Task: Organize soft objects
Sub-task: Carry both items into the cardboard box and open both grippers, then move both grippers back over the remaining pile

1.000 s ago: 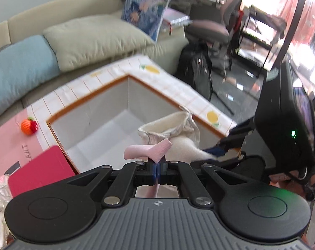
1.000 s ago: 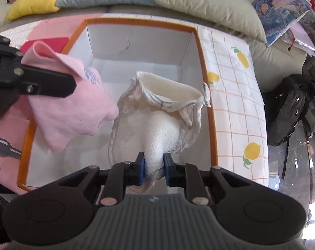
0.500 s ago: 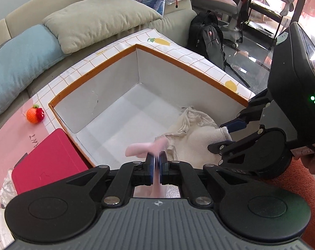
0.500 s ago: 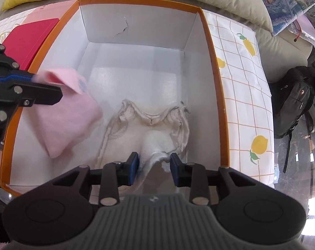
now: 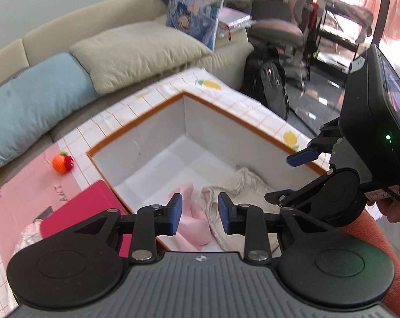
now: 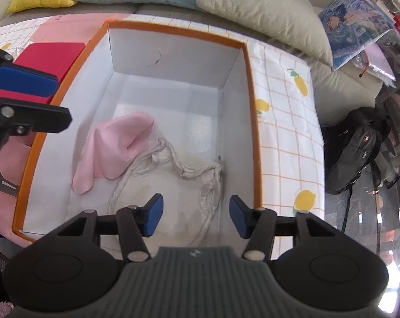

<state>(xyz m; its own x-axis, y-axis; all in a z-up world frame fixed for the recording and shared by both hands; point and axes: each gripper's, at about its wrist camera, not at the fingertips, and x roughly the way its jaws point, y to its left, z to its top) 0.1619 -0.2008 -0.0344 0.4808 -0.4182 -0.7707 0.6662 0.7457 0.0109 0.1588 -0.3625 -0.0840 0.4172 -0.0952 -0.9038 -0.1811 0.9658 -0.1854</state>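
A white box with an orange rim (image 6: 249,79) (image 5: 136,132) holds a pink cloth (image 6: 115,143) (image 5: 192,222) and a cream cloth bag (image 6: 178,193) (image 5: 242,185), lying side by side on its floor, the pink one overlapping the bag's edge. My left gripper (image 5: 200,213) is open and empty above the box's near edge, over both cloths. My right gripper (image 6: 196,216) is open and empty above the cream bag. One left finger (image 6: 22,82) shows at the left of the right wrist view.
A red flat case (image 5: 75,212) (image 6: 51,55) lies beside the box. A small orange crocheted toy (image 5: 63,162) sits on the pink mat. Sofa cushions (image 5: 136,50) lie behind, a black backpack (image 5: 269,84) stands on the floor at right.
Both grippers opened and rose. The pink cloth dropped from the left one and the cream bag from the right; both now lie in the box.
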